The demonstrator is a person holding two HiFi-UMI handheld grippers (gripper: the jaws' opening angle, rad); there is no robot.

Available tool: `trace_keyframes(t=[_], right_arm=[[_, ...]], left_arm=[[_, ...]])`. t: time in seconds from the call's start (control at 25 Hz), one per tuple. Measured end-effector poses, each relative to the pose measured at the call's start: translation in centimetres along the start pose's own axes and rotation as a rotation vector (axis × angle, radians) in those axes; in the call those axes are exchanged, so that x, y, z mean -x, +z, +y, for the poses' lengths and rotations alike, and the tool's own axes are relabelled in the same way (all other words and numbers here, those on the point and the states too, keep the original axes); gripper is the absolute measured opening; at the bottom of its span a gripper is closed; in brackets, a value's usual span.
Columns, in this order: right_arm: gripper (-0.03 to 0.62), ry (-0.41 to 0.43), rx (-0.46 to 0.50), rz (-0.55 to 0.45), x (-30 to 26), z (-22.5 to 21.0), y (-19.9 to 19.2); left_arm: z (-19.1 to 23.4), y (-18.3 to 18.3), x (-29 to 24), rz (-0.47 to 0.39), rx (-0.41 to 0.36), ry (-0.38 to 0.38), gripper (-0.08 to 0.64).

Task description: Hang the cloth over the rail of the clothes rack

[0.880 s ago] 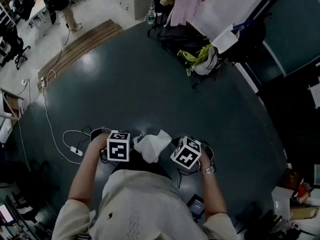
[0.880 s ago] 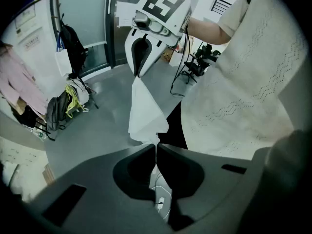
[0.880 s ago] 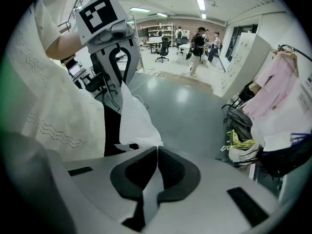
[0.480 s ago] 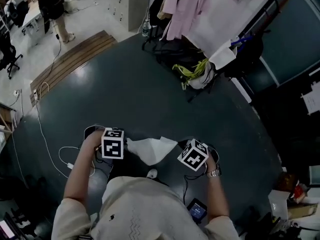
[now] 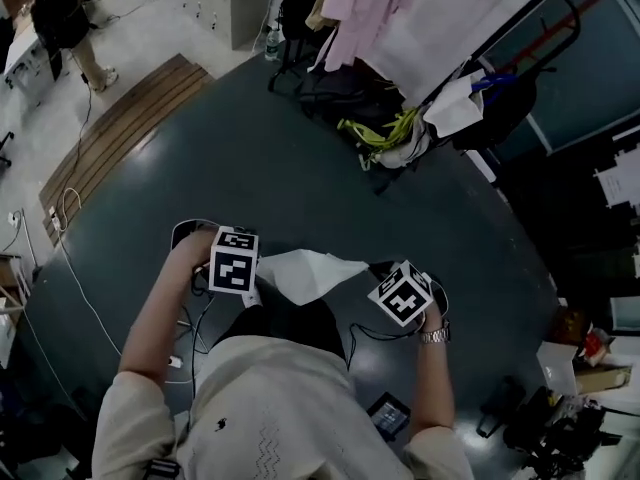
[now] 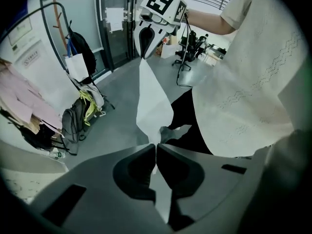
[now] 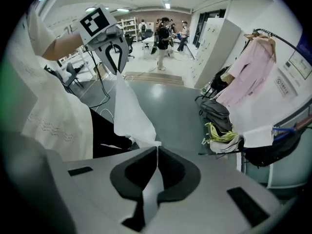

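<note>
Cloth [image 5: 300,271] spans the gap between the two grippers, its long axis running roughly from 9 to 3 o'clock in front of the person. The left gripper [image 6: 156,147] has its fingers [image 6: 134,167] clamped together on one end, and the right gripper [image 7: 157,149] pinches the other end the same way. The rail [image 7: 285,40] of the clothes rack stands well apart, at about 1 o'clock in the head view. The right gripper is the nearer one, and the cloth probably has to be carried across and over the rail.
</note>
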State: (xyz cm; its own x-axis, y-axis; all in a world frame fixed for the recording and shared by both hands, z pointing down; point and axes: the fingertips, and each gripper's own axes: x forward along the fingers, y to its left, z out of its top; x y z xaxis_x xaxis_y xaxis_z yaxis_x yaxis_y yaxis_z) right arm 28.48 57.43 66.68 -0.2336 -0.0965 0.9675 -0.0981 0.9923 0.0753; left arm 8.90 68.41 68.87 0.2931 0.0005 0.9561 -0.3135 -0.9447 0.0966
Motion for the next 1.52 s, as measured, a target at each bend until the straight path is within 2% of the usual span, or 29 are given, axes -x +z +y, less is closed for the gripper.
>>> trace_keyframes(t=[0.16,0.28,0.56,0.72,0.92,1.08,1.16,1.28,1.44,1.52], right_arm=[[0.021,-0.009,-0.053,-0.017,-1.3,-2.1,3.6],[0.021,0.002,-0.066,-0.017,-3.1,-5.2,5.3],[0.021,0.032,-0.092,-0.044,-6.8,-16.0,9.4],[0.021,-0.011,-0.073,-0.059,-6.1,-23.6,12.4],[0.021,-0.128,-0.051,-0.079,-1.9,-33.6,15.0],[0.021,-0.237,-0.078,-0.097,1.9,-41.1,17.3],[0.021,-0.287,-0.095,-0.110,2.9,-44.9,19.2],[0.021,-0.364,-0.107,-0.090,4.4,-50.6,21.6],[0.021,-0.514,-0.165,-0.034,9.8,-60.2,24.0],[0.021,-0.596,-0.201,-0.035,13.6,-64.3,25.5]], left_arm=[[5.0,-1.0,1.2,-0.008,-0.073,-0.014,0.017],[10.2,-2.2,1.4,0.031,-0.092,-0.009,0.017],[22.1,-4.0,2.7,0.110,-0.077,-0.040,0.017],[30.0,-2.6,5.0,0.113,-0.111,0.015,0.017],[40.6,-0.3,9.9,0.117,-0.155,0.131,0.017],[48.6,0.2,13.7,0.147,-0.227,0.179,0.017],[53.1,1.3,15.2,0.148,-0.296,0.202,0.017],[59.6,4.1,17.6,0.105,-0.412,0.242,0.017],[70.4,8.3,24.2,0.058,-0.583,0.391,0.017],[75.6,10.3,28.3,0.057,-0.640,0.439,0.017]])
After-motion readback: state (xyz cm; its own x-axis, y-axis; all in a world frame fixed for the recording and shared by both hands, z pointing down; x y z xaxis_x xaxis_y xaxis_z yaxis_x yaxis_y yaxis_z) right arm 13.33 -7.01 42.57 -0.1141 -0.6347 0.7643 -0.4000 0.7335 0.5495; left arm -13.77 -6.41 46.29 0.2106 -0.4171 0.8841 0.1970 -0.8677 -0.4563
